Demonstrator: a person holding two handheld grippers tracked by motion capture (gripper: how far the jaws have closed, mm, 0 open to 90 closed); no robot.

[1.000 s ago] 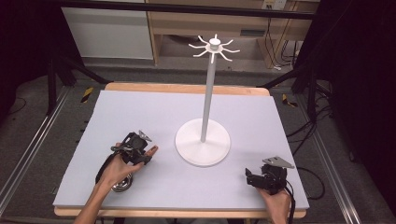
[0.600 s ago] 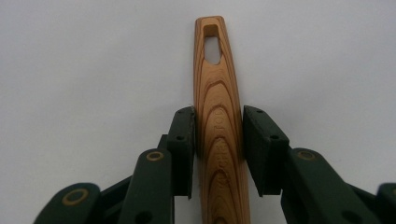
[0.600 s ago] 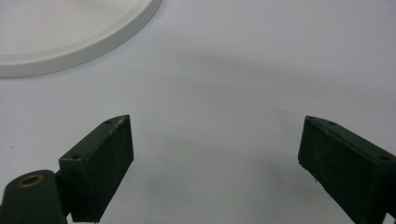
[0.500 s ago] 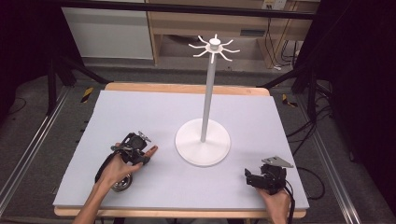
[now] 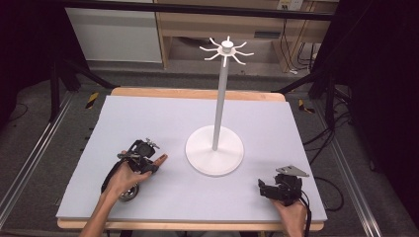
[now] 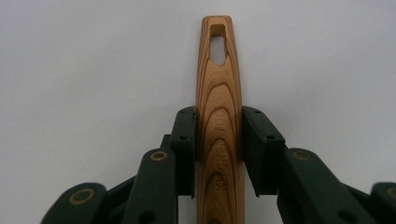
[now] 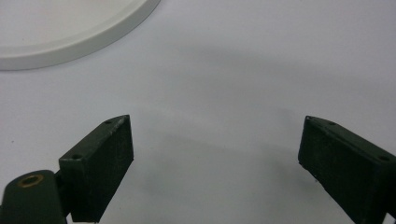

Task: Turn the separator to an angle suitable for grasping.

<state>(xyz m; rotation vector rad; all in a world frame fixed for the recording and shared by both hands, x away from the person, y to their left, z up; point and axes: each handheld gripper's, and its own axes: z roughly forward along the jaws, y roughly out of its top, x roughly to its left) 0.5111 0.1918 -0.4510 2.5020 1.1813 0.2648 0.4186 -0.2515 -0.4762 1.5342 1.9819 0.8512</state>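
Note:
A wooden utensil handle [image 6: 218,84] with a slotted hole at its far end lies on the pale mat. My left gripper [image 6: 219,116] has just been closing, and its two pads now press on the handle's sides. In the high view the left gripper [image 5: 148,163] sits at the front left, with the handle's tip [image 5: 161,158] poking out toward the stand. A round metal piece [image 5: 129,192] shows below the hand; I cannot tell whether it joins the handle. My right gripper [image 5: 263,188] [image 7: 215,140] rests open at the front right, nothing between its jaws.
A white stand with a tall pole [image 5: 220,108], a ring of hooks [image 5: 227,49] on top and a round base [image 5: 214,157] [image 7: 70,32] stands mid-table. The mat [image 5: 163,118] lies on a wood-edged table; shelving stands beyond its far edge.

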